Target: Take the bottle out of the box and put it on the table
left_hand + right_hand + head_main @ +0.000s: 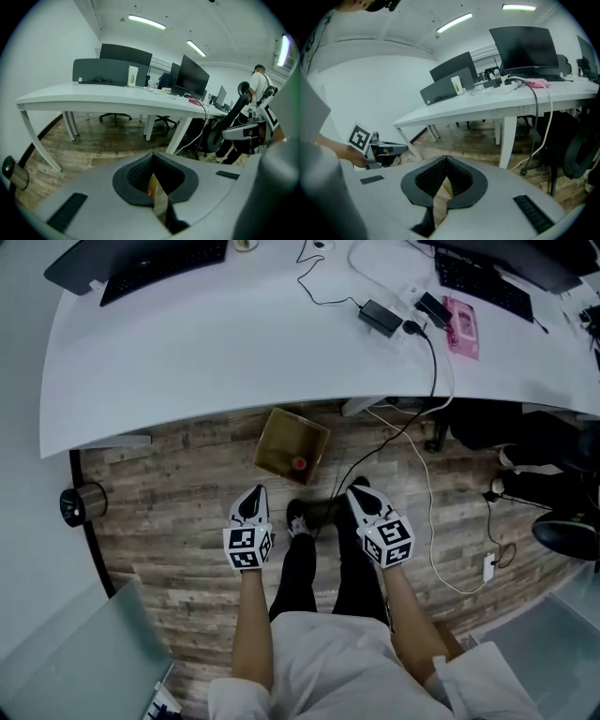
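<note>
Trailing beside the box (284, 439), loose cables (429, 486); white table (234, 362) just beyond.

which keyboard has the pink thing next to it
The keyboard at the head view's top right: the pink pack lies beside it. The other keyboard, top left, has none near.

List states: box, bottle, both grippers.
box: open, on the floor at the table's edge.
bottle: inside the box, red cap showing, not yet taken out.
left gripper: shut, empty, short of the box.
right gripper: shut, empty, short of the box.
</note>
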### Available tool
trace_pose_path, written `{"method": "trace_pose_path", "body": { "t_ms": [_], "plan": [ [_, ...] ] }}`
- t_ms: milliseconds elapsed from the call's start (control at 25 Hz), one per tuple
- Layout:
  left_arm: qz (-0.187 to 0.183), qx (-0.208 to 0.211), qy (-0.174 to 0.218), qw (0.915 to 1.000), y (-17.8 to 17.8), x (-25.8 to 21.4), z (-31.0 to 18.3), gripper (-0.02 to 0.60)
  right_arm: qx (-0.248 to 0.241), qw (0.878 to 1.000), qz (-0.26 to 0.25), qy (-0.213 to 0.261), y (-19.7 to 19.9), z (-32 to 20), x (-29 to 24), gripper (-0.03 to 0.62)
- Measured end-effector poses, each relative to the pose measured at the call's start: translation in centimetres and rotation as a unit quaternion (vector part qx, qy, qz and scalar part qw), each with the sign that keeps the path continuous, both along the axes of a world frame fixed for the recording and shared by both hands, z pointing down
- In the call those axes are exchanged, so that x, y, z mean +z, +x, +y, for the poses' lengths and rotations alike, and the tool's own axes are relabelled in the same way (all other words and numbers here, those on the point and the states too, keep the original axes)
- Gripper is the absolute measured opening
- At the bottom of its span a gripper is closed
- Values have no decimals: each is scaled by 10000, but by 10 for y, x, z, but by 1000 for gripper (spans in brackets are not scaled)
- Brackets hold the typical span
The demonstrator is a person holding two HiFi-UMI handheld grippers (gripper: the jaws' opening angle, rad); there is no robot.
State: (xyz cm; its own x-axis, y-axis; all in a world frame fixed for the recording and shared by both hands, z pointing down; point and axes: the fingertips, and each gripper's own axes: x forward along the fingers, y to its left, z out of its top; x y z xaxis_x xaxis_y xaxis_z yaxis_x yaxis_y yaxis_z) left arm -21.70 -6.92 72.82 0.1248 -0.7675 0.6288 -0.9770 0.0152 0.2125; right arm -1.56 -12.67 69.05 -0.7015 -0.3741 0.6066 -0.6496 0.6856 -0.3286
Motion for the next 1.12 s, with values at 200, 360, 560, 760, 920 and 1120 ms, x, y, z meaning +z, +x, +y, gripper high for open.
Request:
{"method": "trace_pose_path", "body": {
  "t_ms": [200, 360, 560, 760, 920, 1120],
  "plan": [
    [139, 358, -359, 9986, 38, 51, -21, 14, 53, 9999, -58, 87, 16, -7, 37, 40],
    [109, 647, -579, 9962, 69, 93, -29, 14, 329, 9994, 4, -80, 49, -5, 85, 40],
    [54, 770, -704, 9945, 87, 136, -45, 14, 361, 9993, 107, 77, 73, -20, 124, 40],
    [82, 577, -812, 9950, 100, 160, -52, 14, 409, 9991, 94, 5, 83, -30, 141, 40],
    [22, 639, -911, 9938, 110, 192, -56, 14, 336, 9993, 140, -7, 77, -41, 155, 40],
    [-54, 832, -1039, 9911, 117, 241, -56, 14, 95, 9997, 170, 134, 71, -46, 177, 40]
  ]
}}
